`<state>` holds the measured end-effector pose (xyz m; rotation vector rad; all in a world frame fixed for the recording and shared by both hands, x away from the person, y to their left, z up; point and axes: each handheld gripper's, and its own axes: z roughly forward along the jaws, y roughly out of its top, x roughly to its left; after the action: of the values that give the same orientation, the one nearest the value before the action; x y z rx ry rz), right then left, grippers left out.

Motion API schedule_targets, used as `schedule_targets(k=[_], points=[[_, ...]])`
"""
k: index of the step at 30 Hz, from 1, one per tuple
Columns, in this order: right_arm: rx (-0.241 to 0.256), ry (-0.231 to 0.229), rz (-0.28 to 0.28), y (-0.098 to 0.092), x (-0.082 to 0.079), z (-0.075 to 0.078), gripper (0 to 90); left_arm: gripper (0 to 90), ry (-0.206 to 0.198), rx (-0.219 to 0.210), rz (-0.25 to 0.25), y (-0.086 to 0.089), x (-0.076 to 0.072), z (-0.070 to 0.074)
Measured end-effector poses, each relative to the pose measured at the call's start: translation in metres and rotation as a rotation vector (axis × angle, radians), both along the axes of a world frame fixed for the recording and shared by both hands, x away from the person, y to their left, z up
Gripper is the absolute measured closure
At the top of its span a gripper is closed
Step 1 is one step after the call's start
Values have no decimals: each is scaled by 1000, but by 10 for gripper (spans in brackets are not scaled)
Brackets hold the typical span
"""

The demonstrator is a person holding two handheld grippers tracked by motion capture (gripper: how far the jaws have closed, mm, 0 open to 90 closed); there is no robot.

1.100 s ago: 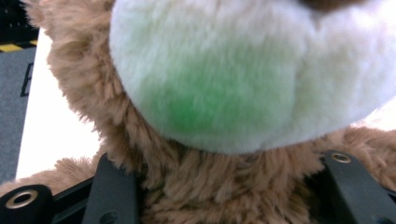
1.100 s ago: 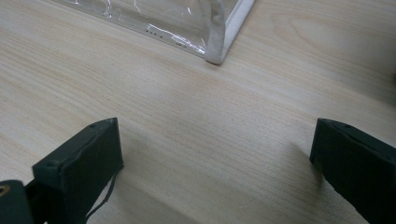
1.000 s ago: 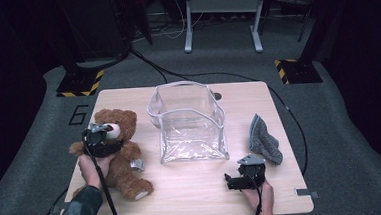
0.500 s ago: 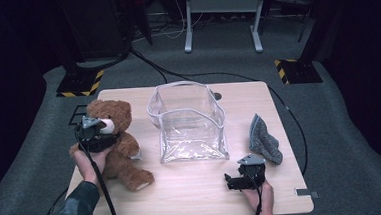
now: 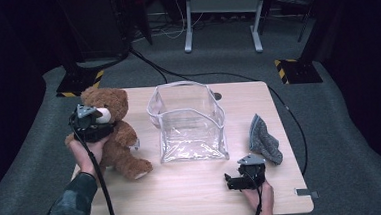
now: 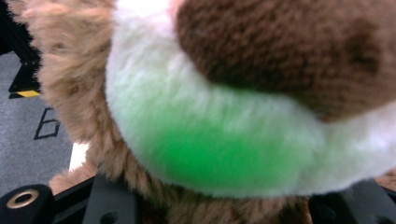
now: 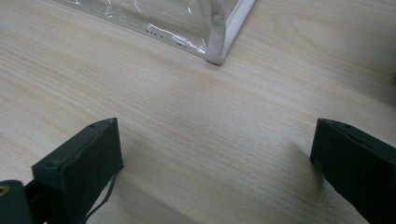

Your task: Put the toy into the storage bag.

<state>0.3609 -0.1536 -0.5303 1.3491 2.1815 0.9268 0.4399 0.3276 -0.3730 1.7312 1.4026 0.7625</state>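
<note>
One fuzzy brown teddy bear (image 5: 111, 135) is sitting upright at the pale wooden bench's (image 5: 193, 192) left edge, the left gripper (image 5: 90, 124) clamping its plush white muzzle. Near the clear, boxy plastic pouch (image 5: 189, 122), the right gripper (image 5: 235, 181) is resting wide and empty.

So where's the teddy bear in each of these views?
High view: teddy bear sits at the table's left edge, left of the clear bag.
Left gripper view: its white muzzle and brown nose loom close above the jaws.
Right gripper view: not in it.
Shared landmark: the clear bag, whose corner shows at the right gripper view's top.
</note>
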Motion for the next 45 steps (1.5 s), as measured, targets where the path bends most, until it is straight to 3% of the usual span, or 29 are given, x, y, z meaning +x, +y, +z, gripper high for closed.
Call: schedule_targets(k=[29,45], points=[[0,1,0,0,0,0,15,457,-84,41,33,-5,30,67],[1,1,-2,0,0,0,14,454,-138,33,60,-6,43,102]])
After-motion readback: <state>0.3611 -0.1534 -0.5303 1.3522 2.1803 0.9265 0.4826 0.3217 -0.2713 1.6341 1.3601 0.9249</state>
